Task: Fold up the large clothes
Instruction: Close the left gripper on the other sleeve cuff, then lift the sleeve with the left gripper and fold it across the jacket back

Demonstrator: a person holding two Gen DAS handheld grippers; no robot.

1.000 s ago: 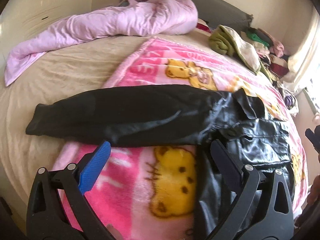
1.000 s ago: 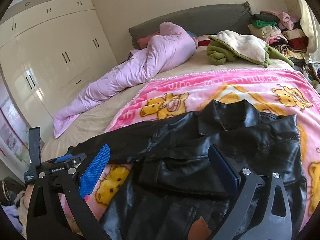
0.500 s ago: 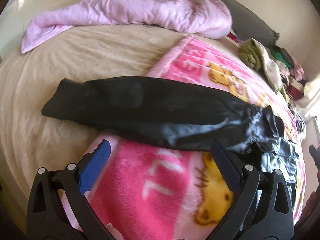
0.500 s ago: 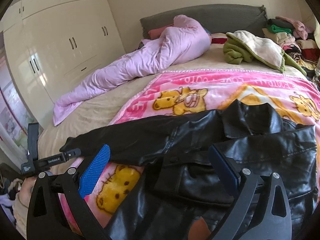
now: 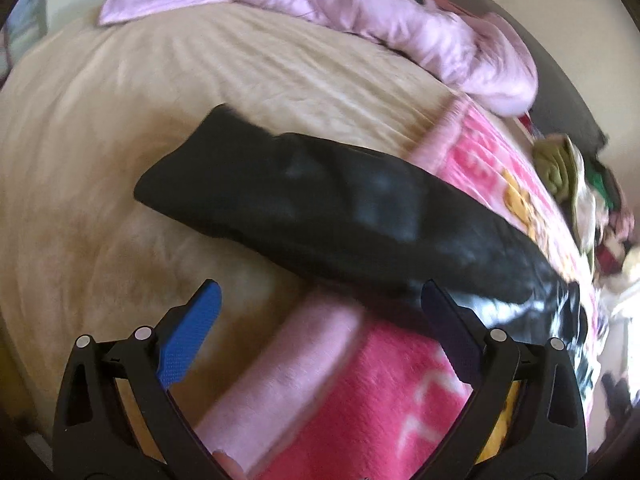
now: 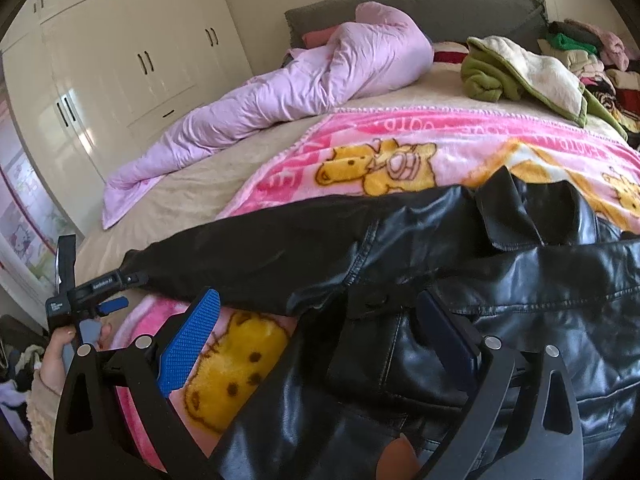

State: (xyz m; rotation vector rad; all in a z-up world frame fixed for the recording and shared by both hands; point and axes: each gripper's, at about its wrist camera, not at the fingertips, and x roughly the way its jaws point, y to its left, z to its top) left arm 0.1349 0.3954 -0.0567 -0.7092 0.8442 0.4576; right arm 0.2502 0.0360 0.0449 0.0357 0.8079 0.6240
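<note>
A black leather jacket lies spread on a pink cartoon blanket on the bed. One sleeve stretches out to the left, its cuff resting on the beige sheet. My left gripper hovers open just short of the sleeve, with nothing between its fingers. In the right wrist view that same left gripper shows at the far left, near the cuff, held by a hand. My right gripper stands open over the jacket's front, below the collar, holding nothing.
A crumpled lilac duvet lies across the far side of the bed. A green and cream garment and a pile of clothes sit at the back right. White wardrobe doors stand at the left.
My left gripper has swung left along the sleeve toward its cuff, which now fills the view. My right gripper has dropped closer to the jacket's front. Both stay open.
</note>
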